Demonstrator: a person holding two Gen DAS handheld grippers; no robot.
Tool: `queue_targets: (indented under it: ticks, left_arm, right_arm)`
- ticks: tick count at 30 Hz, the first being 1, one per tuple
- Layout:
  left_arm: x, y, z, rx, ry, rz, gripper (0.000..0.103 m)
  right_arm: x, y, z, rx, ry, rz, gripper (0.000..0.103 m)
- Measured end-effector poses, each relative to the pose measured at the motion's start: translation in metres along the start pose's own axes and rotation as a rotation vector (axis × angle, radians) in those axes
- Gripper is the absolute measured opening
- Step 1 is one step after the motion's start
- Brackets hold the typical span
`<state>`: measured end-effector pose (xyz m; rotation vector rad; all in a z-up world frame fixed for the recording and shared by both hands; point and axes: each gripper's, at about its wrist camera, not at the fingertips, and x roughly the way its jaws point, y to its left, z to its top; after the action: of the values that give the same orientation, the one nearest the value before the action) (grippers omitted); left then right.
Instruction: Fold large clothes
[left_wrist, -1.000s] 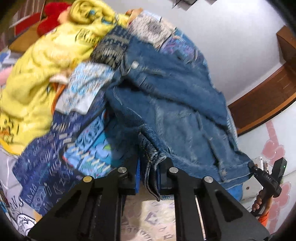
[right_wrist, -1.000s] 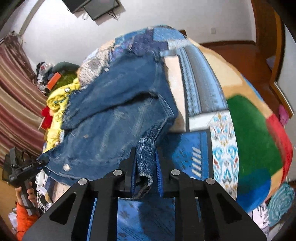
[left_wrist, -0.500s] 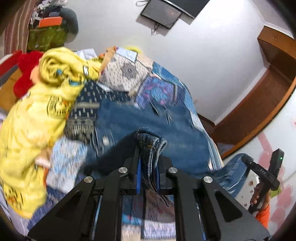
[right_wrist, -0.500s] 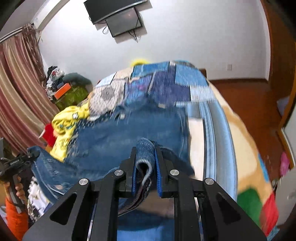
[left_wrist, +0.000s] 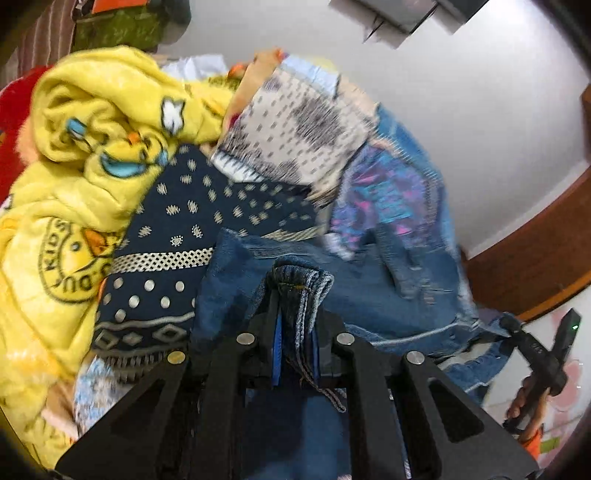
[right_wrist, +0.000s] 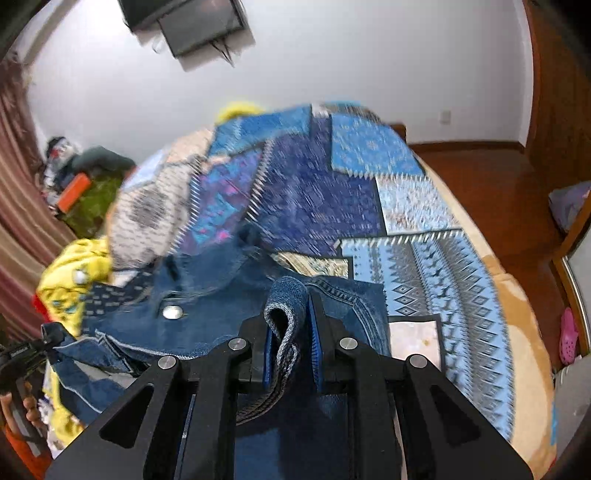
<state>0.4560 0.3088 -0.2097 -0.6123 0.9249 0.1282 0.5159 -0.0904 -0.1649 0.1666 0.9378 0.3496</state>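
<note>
Two claws, one garment: both grippers pinch the same denim jacket (left_wrist: 354, 291), each at one end of an edge.
Jacket position: lifted at the near edge, its body draped across the patchwork bedspread (right_wrist: 369, 184), with a metal button (right_wrist: 172, 312) showing in the right wrist view.
Left gripper (left_wrist: 295, 332): jaws drawn together on a thick folded denim hem.
Right gripper (right_wrist: 291, 328): likewise clamped on a rolled band of denim; it also shows at the far right of the left wrist view, holding the jacket's other corner.
Step in hand: by my reading, the held edge is being carried over the rest of the jacket to make a fold. Blur suggests motion.
Next move: it likely calls for laying both corners down level and in line with the far edge, keeping the cloth taut between the claws, then letting go.
Surroundings: a yellow duck-print blanket (left_wrist: 74, 184) heaped beside the jacket, and a wall-mounted screen (right_wrist: 192, 22) above.
</note>
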Motion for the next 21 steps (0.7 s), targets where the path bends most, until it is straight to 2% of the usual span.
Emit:
queue_targets:
  ticks: [3,7,9,10,11,12,14,15,17,19,21]
  left_arm:
    - [0.033,0.008,-0.001,-0.009,0.047,0.033,0.012]
    - [0.053,0.012,-0.007,0.011,0.070,0.072,0.014]
    - [0.053,0.009,-0.006,0.029,0.079,0.089,0.016]
    - [0.049,0.004,-0.005,0.053,0.083,0.110,0.018]
    - [0.045,0.000,-0.004,0.071,0.085,0.125,0.021]
    - [0.038,-0.005,-0.002,0.096,0.077,0.158,0.029]
    - [0.018,-0.015,0.003,0.139,0.027,0.206,0.039]
    - [0.007,-0.019,0.005,0.153,-0.001,0.208,0.049]
    - [-0.021,-0.027,0.007,0.174,-0.054,0.192,0.059]
    - [-0.045,-0.038,0.004,0.231,-0.077,0.170,0.060]
    - [-0.061,-0.048,-0.003,0.298,-0.073,0.157,0.062]
  right_arm:
    - [0.026,-0.007,-0.002,0.000,0.042,-0.025,0.017]
    - [0.032,-0.017,-0.002,-0.018,0.029,-0.069,0.020]
    - [0.025,-0.021,0.002,-0.003,0.029,-0.091,0.031]
    - [0.020,-0.022,0.004,0.006,0.028,-0.101,0.039]
    - [0.016,-0.022,0.006,0.006,0.018,-0.101,0.040]
    - [0.007,-0.020,0.007,-0.006,0.002,-0.097,0.041]
    - [-0.011,-0.015,0.007,-0.044,-0.021,-0.099,0.043]
    - [-0.016,-0.011,0.008,-0.061,-0.029,-0.097,0.045]
    - [-0.036,-0.002,0.005,-0.108,-0.053,-0.080,0.055]
    - [-0.053,0.010,0.000,-0.158,-0.081,-0.065,0.061]
    - [-0.068,0.021,-0.007,-0.207,-0.106,-0.049,0.063]
